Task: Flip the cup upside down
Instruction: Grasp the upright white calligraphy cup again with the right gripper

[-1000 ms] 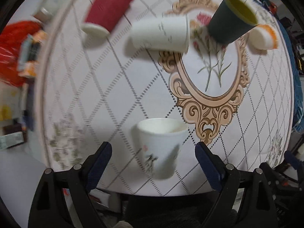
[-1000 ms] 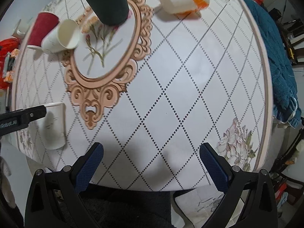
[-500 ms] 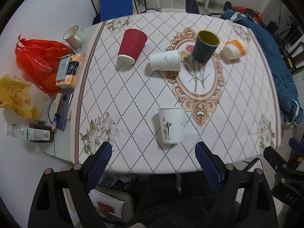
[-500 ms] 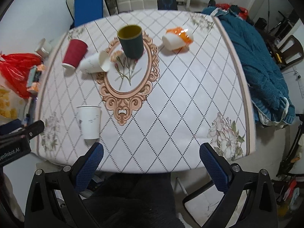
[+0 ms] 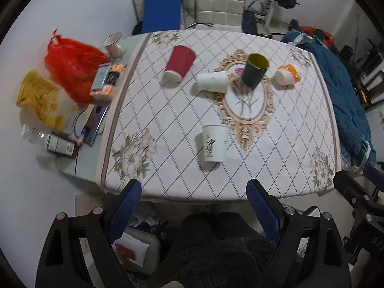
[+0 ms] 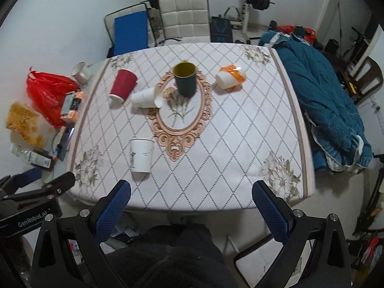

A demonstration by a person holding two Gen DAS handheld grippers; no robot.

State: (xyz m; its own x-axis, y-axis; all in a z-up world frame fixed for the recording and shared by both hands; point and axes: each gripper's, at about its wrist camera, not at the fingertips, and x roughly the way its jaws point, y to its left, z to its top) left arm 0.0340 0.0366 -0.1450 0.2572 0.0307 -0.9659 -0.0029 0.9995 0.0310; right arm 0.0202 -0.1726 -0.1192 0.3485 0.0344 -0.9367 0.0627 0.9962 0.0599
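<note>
A white paper cup with black writing stands on the patterned tablecloth near the front edge; it also shows in the right wrist view. A dark green cup stands upright on the oval motif. A red cup stands rim down. A plain white cup and an orange-and-white cup lie on their sides. My left gripper is open and empty, high above the front edge. My right gripper is open and empty, also pulled back from the table.
A red plastic bag, a mug, boxes, a phone and a snack bag lie on the left side table. A blue blanket lies at the right. Chairs stand behind the table.
Both grippers have pulled back and up from the table, so the whole table now shows. The white cup with writing stands where it was. Both stay open.
</note>
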